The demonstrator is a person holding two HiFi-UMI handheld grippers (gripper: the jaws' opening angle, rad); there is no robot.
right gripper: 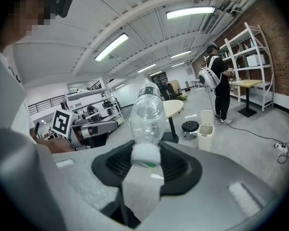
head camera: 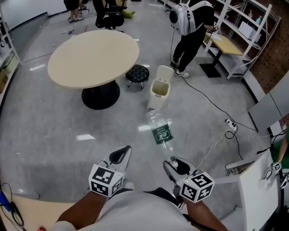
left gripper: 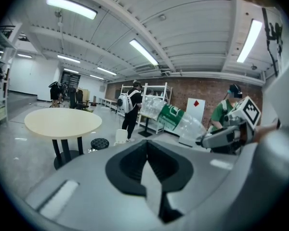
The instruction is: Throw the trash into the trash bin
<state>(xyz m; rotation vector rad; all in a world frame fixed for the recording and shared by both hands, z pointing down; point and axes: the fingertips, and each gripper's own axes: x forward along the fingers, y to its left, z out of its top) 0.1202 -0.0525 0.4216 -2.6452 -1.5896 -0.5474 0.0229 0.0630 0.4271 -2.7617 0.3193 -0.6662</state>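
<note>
Head view: overhead, steeply down on floor (head camera: 48, 129), left gripper (head camera: 121, 154) and right gripper (head camera: 176, 165) at bottom edge | left gripper view: low, near level, faces round table (left gripper: 62, 120) | right gripper view: low, plastic bottle (right gripper: 147, 114) close ahead | shared by all: round table, trash bin (head camera: 160, 94)

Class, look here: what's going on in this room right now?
A person holds a tool in each hand. The right tool grips a clear plastic bottle by its capped end; the left tool is shut and empty. The open trash bin stands ahead on the floor, beside the round table.
</note>
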